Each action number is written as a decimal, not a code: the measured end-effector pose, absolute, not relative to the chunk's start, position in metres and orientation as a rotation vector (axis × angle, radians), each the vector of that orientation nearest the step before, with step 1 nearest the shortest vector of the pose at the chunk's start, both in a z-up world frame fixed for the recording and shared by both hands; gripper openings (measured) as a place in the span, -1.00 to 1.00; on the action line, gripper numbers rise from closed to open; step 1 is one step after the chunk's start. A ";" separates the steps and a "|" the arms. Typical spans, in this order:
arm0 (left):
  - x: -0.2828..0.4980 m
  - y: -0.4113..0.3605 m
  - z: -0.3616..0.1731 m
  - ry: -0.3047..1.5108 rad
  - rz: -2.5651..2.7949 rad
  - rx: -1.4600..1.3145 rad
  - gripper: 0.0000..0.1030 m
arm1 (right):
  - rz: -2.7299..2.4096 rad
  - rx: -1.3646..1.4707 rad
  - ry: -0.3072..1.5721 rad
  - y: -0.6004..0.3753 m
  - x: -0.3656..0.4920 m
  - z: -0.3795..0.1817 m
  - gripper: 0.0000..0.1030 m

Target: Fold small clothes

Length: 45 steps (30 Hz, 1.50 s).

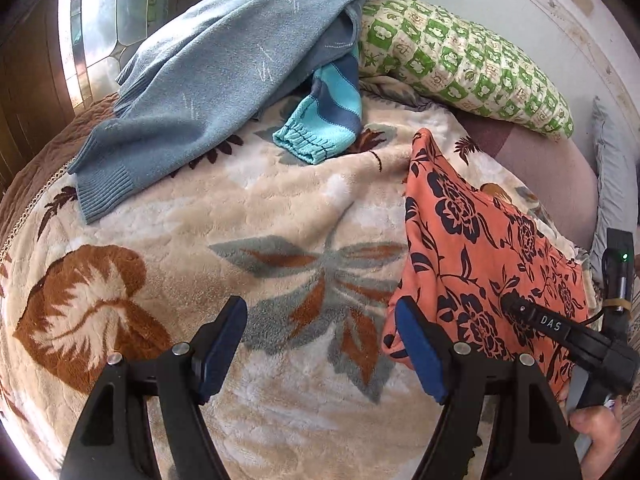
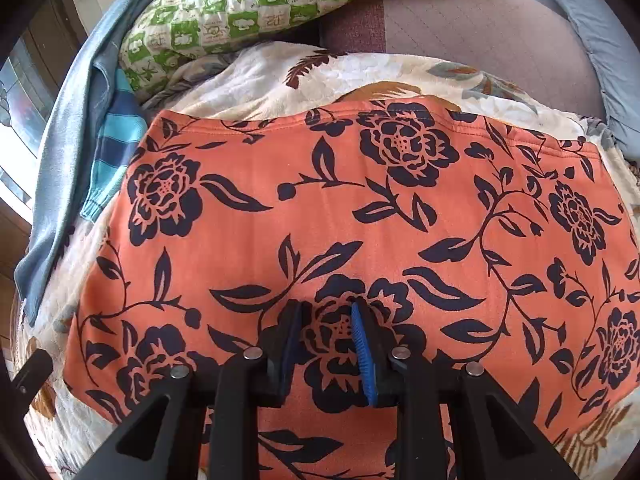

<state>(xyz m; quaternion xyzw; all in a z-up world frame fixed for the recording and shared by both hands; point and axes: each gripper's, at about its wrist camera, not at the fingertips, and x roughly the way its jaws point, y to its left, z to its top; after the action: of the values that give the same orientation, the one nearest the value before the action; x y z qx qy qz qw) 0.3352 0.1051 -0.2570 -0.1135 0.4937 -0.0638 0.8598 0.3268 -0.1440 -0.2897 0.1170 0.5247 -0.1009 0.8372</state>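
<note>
An orange garment with dark floral print [image 2: 320, 216] lies spread flat on the leaf-patterned blanket [image 1: 200, 240]; in the left wrist view it [image 1: 472, 240] lies at the right. My right gripper [image 2: 326, 312] hovers over the garment's near middle, jaws partly open with a narrow gap, nothing clearly pinched. It shows in the left wrist view [image 1: 516, 308] over the garment. My left gripper [image 1: 320, 320] is wide open and empty over the blanket, its right finger at the garment's left edge.
A grey-blue sweater [image 1: 208, 80] and a blue-striped knit piece [image 1: 320, 120] lie at the back left. A green-checked pillow [image 1: 460, 56] lies behind. A mauve cushion [image 2: 460, 28] sits at the back right.
</note>
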 end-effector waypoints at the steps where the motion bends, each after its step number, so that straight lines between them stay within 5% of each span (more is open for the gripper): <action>1: 0.337 0.103 -0.259 1.044 -0.140 -0.244 0.49 | -0.195 0.257 1.097 -0.144 0.330 -0.283 -0.43; 17: 0.333 0.087 -0.253 1.038 -0.188 -0.157 0.49 | -0.169 0.311 1.065 -0.158 0.407 -0.280 -0.42; 32: 0.295 0.030 -0.241 1.007 -0.371 -0.095 0.49 | -0.195 0.316 0.949 -0.224 0.262 -0.252 -0.42; 45: 0.281 0.058 -0.256 1.037 -0.296 -0.420 0.49 | -0.169 0.494 0.706 -0.257 0.158 -0.270 -0.42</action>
<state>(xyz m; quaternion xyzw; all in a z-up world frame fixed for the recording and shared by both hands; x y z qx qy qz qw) 0.2810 0.0582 -0.2558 -0.1985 0.4900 -0.1398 0.8372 0.1576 -0.2572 -0.2699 0.2392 0.3416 -0.0819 0.9052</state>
